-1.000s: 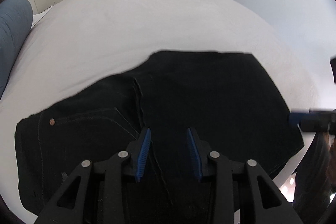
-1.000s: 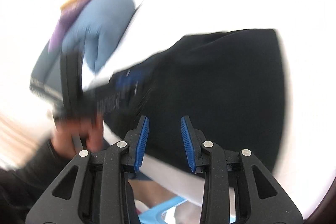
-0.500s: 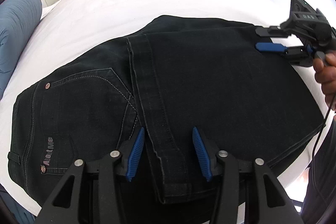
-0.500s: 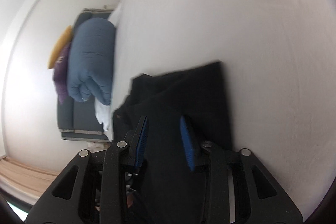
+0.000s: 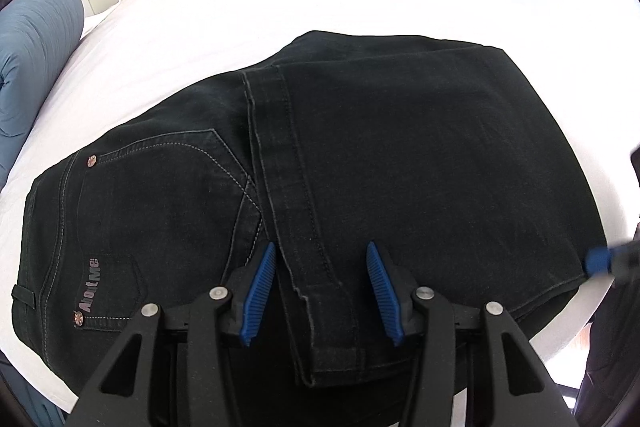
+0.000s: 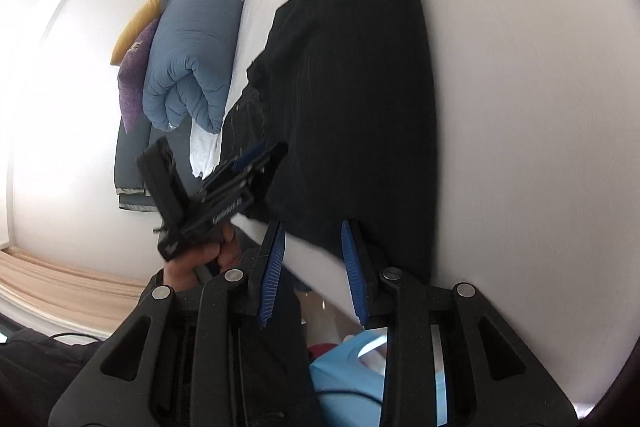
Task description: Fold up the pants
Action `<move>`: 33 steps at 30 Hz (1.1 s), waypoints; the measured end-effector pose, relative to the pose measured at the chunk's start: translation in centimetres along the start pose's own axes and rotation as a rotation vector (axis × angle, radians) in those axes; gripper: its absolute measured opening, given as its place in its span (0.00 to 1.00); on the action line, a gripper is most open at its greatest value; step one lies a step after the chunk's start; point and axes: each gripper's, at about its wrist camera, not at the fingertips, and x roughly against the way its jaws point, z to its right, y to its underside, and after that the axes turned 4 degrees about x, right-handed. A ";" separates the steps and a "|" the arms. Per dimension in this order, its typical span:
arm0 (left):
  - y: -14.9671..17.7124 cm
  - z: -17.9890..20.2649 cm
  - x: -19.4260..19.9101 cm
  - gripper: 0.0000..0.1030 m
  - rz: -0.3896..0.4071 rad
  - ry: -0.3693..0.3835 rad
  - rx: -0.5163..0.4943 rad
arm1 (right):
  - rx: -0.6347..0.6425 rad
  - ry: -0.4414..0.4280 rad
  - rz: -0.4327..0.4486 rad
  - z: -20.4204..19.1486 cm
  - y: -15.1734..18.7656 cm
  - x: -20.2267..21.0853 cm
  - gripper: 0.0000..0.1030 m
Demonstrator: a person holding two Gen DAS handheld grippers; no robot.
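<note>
My left tongs (image 5: 322,293) have just opened off the hem (image 5: 316,307); right tongs (image 6: 314,267) empty, open; pants (image 5: 400,167) lie folded.

"AboutMe" on pants (image 5: 320,187) back pocket (image 5: 120,251)
</note>
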 end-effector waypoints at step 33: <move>2.4 -9.2 5.3 0.57 0.151 0.194 0.487 | 0.016 0.058 0.038 -8.1 -2.6 -5.9 0.29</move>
